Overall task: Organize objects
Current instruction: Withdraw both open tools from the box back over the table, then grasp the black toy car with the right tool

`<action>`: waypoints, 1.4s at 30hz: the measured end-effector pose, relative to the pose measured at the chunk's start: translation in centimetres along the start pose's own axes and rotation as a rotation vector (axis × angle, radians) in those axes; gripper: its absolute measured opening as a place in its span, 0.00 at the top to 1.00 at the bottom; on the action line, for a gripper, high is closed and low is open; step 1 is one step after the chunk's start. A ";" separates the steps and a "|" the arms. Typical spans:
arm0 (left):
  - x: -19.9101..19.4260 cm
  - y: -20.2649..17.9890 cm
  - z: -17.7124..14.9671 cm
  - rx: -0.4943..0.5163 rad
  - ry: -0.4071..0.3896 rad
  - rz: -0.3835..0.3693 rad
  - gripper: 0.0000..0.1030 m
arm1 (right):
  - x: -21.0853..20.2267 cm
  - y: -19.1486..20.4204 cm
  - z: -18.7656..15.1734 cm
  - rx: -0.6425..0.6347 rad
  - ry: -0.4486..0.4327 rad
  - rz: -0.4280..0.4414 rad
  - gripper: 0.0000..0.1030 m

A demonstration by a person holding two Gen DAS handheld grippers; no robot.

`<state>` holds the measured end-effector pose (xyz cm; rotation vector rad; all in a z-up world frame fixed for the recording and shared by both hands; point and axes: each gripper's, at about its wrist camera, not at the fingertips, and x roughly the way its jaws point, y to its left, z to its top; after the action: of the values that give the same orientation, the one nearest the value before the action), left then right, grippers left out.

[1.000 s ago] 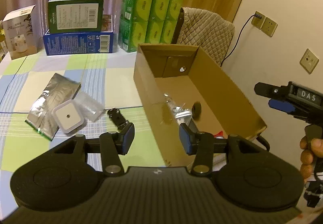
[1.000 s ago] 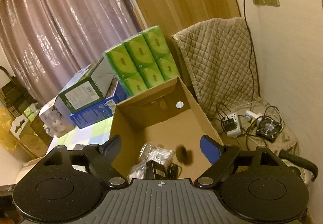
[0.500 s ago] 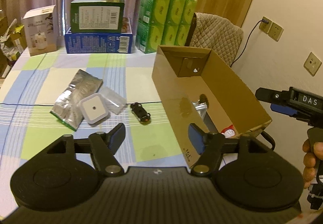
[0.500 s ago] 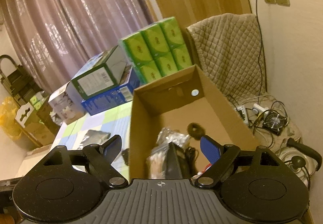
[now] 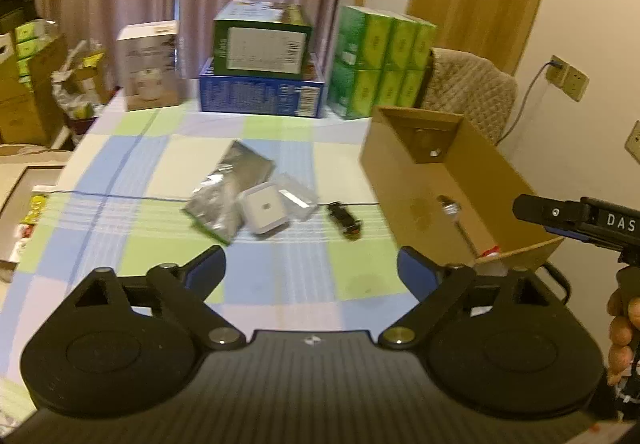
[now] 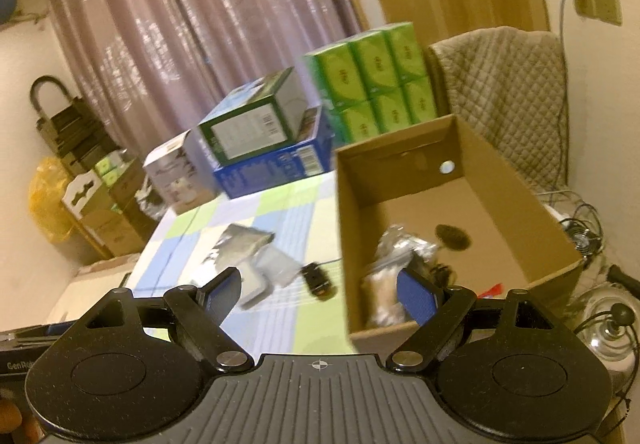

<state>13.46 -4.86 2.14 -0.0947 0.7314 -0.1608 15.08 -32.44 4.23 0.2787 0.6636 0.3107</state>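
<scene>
An open cardboard box (image 5: 404,180) (image 6: 516,184) stands at the table's right edge with several packets inside. On the checked cloth to its left lie a silver foil pouch (image 5: 232,188) (image 6: 240,240), a white square device (image 5: 266,210) (image 6: 252,282), a clear plastic packet (image 5: 300,196) (image 6: 278,264) and a small black clip (image 5: 344,222) (image 6: 318,280). My left gripper (image 5: 312,272) hangs open and empty over the near cloth, short of these items. My right gripper (image 6: 320,294) is open and empty too, near the box's front left corner. The right gripper (image 5: 576,220) also shows in the left wrist view.
Stacked green and blue cartons (image 5: 262,60), a white carton (image 5: 148,64) and green tissue packs (image 5: 380,56) line the table's far edge. A quilted chair (image 6: 500,84) stands behind the box. Cables and a small fan (image 6: 588,236) lie on the floor at the right.
Both grippers have drawn back and swung left, away from the box. The left gripper has widened from half-open to fully open. The loose items now lie farther ahead.
</scene>
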 end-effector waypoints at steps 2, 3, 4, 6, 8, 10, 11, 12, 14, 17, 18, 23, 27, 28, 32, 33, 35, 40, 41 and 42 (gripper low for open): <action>-0.5 1.3 -0.8 -0.010 0.002 0.021 0.07 | 0.6 1.0 -0.8 -0.017 0.024 0.010 0.20; -0.7 1.9 -1.0 -0.015 0.003 0.027 0.07 | 0.8 1.4 -1.1 -0.026 0.032 0.012 0.20; -0.9 2.5 -1.3 -0.018 0.002 0.036 0.06 | 0.9 1.9 -1.4 -0.036 0.037 0.013 0.20; -1.1 3.6 -1.6 -0.019 -0.001 0.056 0.05 | 0.9 2.9 -2.1 -0.060 0.042 0.017 0.20; -1.5 4.5 -1.8 -0.016 -0.012 0.072 0.03 | 0.8 3.9 -2.5 -0.087 0.039 0.018 0.20; -1.8 5.3 -1.9 -0.009 -0.025 0.084 0.01 | 0.6 4.7 -2.9 -0.113 0.033 0.020 0.20; -2.0 5.7 -1.9 -0.005 -0.031 0.090 0.01 | 0.5 4.9 -3.1 -0.122 0.030 0.020 0.20; -2.1 6.1 -1.8 -0.004 -0.036 0.094 0.01 | 0.6 5.2 -3.3 -0.129 0.029 0.020 0.20; -2.1 6.8 -1.7 -0.007 -0.039 0.100 0.01 | 0.7 5.7 -3.7 -0.143 0.028 0.023 0.20; -1.8 7.6 -1.3 -0.006 -0.044 0.109 0.01 | 1.5 6.2 -4.1 -0.164 0.040 0.032 0.20; -1.7 7.7 -1.3 -0.001 -0.045 0.111 0.01 | 1.9 6.4 -4.3 -0.170 0.046 0.035 0.20; 0.1 8.0 -0.9 0.056 -0.037 0.111 0.01 | 4.4 6.7 -4.7 -0.194 0.056 0.053 0.20; 3.2 8.3 -0.7 0.113 -0.010 0.116 0.01 | 7.5 6.6 -4.9 -0.211 0.061 0.045 0.26; 4.0 8.4 -0.7 0.122 -0.005 0.111 0.01 | 8.5 6.5 -4.8 -0.216 0.067 0.040 0.32; 7.6 8.9 -0.8 0.156 0.022 0.085 0.01 | 12.2 6.2 -4.9 -0.246 0.084 0.012 0.40; 8.6 8.9 -0.9 0.164 0.024 0.077 0.01 | 13.1 6.1 -4.9 -0.261 0.088 0.002 0.43; 10.5 8.9 -0.8 0.182 0.029 0.059 0.01 | 15.1 5.9 -4.9 -0.280 0.102 -0.011 0.47; 15.1 8.2 -0.2 0.264 0.044 0.021 0.03 | 19.5 4.5 -4.8 -0.301 0.133 -0.046 0.58; 15.9 8.1 0.0 0.279 0.054 0.014 0.07 | 20.5 4.1 -4.8 -0.305 0.139 -0.055 0.58; 16.7 7.8 0.1 0.301 0.062 0.015 0.09 | 21.2 4.0 -4.7 -0.315 0.143 -0.061 0.59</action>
<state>26.66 -0.14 -9.82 0.2030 0.7618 -0.2583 27.12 -20.28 -9.78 -0.0648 0.7511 0.3737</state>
